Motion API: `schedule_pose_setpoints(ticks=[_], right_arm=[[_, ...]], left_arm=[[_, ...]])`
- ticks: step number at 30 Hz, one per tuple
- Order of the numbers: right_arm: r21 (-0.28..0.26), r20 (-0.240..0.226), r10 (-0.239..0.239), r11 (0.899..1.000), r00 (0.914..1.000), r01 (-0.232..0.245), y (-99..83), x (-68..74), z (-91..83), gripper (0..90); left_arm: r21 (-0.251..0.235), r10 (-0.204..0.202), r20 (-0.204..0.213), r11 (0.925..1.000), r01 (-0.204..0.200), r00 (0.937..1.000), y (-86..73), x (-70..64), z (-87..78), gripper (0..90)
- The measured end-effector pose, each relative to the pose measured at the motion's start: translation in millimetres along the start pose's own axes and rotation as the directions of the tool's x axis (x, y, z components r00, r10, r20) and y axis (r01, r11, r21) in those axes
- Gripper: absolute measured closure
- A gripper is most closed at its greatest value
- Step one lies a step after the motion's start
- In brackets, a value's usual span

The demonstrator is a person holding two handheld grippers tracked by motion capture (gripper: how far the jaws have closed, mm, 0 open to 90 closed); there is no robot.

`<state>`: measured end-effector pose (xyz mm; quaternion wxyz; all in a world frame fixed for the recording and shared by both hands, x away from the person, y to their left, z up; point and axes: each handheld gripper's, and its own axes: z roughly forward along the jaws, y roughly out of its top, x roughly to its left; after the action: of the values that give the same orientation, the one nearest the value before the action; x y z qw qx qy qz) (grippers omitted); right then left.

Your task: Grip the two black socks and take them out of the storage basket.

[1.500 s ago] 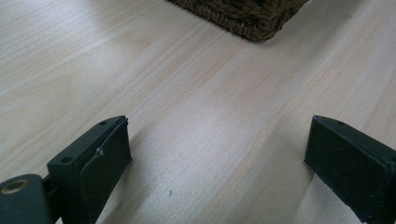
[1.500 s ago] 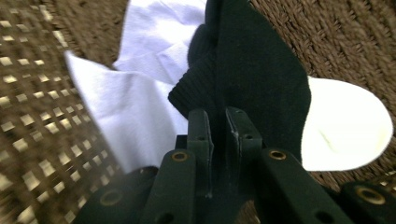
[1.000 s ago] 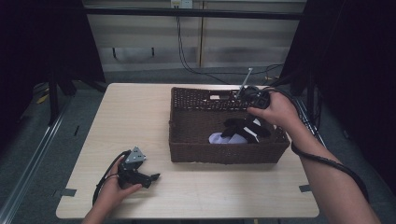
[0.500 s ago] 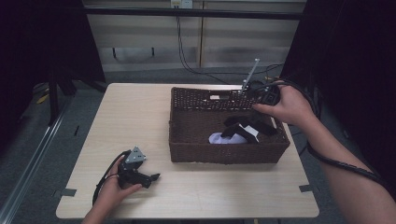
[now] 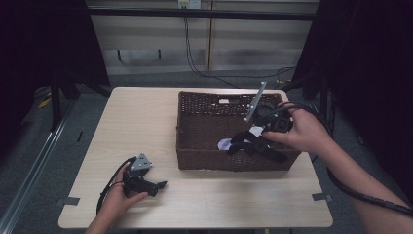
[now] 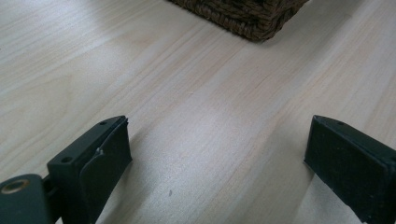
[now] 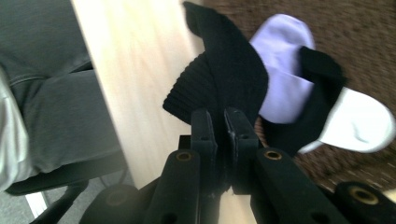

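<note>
The right gripper [image 7: 223, 122] has its jaws pressed together on one black sock [image 7: 229, 77], held over the front right part of the basket [image 5: 204, 153], which stands on the right half of the desk [image 5: 141, 122]. The left gripper [image 6: 217, 154] rests near the desk's front left corner, jaws wide apart, gripping nothing. Inside the basket lie one lilac sock [image 7: 285, 70] and one black-and-white sock [image 7: 355, 121].

High view: fixed overhead, facing forward and down on the whole table [image 5: 146, 122]; left gripper view: low, close over bare tabletop, catching the wicker basket [image 6: 243, 16] corner; right gripper view: close, looking down past the basket's near edge; all three share basket and table.
</note>
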<state>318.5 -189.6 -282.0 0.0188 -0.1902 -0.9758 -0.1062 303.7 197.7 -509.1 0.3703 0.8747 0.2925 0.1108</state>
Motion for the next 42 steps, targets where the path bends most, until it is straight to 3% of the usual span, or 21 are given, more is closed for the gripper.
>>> schedule_pose_setpoints(ticks=[3,6,7,8,11,12,14,17,18,20,22,23,25,26,31,38,42], right_arm=[[-0.012,-0.024,-0.026,1.000,0.9994,0.026,-3.5,7.8,13.0,83.4],[-0.016,-0.039,-0.024,1.000,0.9989,0.023,-9.0,10.3,36.1,83.4],[-0.016,-0.039,-0.024,1.000,0.9989,0.023,-9.0,10.3,36.1,83.4],[-0.012,-0.053,-0.021,1.000,0.9984,0.020,-11.9,10.0,52.5,83.4],[-0.004,-0.070,-0.019,1.000,0.9974,0.019,-13.9,10.2,73.3,83.3],[0.004,-0.052,-0.033,0.999,0.9981,0.034,-14.0,10.4,79.6,83.2],[0.005,-0.072,-0.035,0.999,0.9968,0.036,-14.6,11.0,92.4,83.2],[0.025,-0.063,-0.038,0.999,0.9973,0.039,-15.5,12.4,104.7,83.0],[0.033,-0.046,-0.044,0.998,0.9979,0.046,-16.9,13.6,117.1,81.0],[0.060,-0.060,-0.030,0.998,0.9978,0.033,-18.7,15.4,128.6,72.6],[0.048,-0.075,-0.025,0.998,0.9969,0.029,-21.4,14.8,133.8,69.0],[0.054,-0.081,-0.006,0.998,0.9967,0.011,-22.6,15.9,133.2,67.9],[0.048,-0.069,-0.017,0.999,0.9975,0.020,-23.5,15.3,131.8,66.6],[0.033,-0.087,0.002,0.999,0.9962,0.001,-25.8,14.4,126.4,65.3],[0.022,-0.081,0.019,1.000,0.9965,-0.017,-28.6,12.6,110.4,57.5],[0.014,-0.096,0.036,0.999,0.9947,-0.035,-27.3,7.8,79.3,46.5],[-0.005,-0.082,0.059,0.998,0.9949,-0.059,-24.8,0.2,61.2,40.4]], left_arm=[[0.002,-0.001,0.000,1.0000,0.001,1.0000,0.0,0.0,-0.1,6.1],[-0.004,0.000,-0.003,1.0000,0.000,1.0000,-0.2,-0.1,0.3,6.1],[-0.004,0.000,-0.003,1.0000,0.000,1.0000,-0.2,-0.1,0.3,6.1],[-0.004,0.000,-0.003,1.0000,0.000,1.0000,-0.2,-0.2,0.3,6.1],[-0.005,-0.007,0.001,1.0000,0.007,1.0000,-0.3,-0.6,0.5,6.1],[-0.005,-0.007,0.001,1.0000,0.007,1.0000,-0.3,-0.6,0.5,6.1],[0.004,0.003,0.001,1.0000,-0.003,1.0000,-0.2,0.1,-0.1,6.1],[0.003,0.003,0.002,1.0000,-0.003,1.0000,-0.2,0.0,0.0,6.1],[0.004,0.003,0.001,1.0000,-0.003,1.0000,-0.2,0.1,-0.1,6.1],[0.003,0.002,0.001,1.0000,-0.002,1.0000,-0.2,0.0,0.0,6.1],[0.003,0.002,0.001,1.0000,-0.002,1.0000,-0.2,0.0,0.0,6.1],[0.003,0.002,0.002,1.0000,-0.002,1.0000,-0.2,0.0,0.0,6.1],[0.004,0.002,0.001,1.0000,-0.002,1.0000,-0.2,0.0,0.0,6.1],[0.005,0.006,-0.001,1.0000,-0.006,1.0000,-0.2,0.3,-0.2,6.1],[0.003,0.002,0.001,1.0000,-0.002,1.0000,-0.2,0.0,0.0,6.1],[-0.005,-0.006,0.000,1.0000,0.006,1.0000,-0.3,-0.5,0.5,6.1],[-0.004,0.000,-0.003,1.0000,0.000,1.0000,-0.2,-0.2,0.3,6.1]])
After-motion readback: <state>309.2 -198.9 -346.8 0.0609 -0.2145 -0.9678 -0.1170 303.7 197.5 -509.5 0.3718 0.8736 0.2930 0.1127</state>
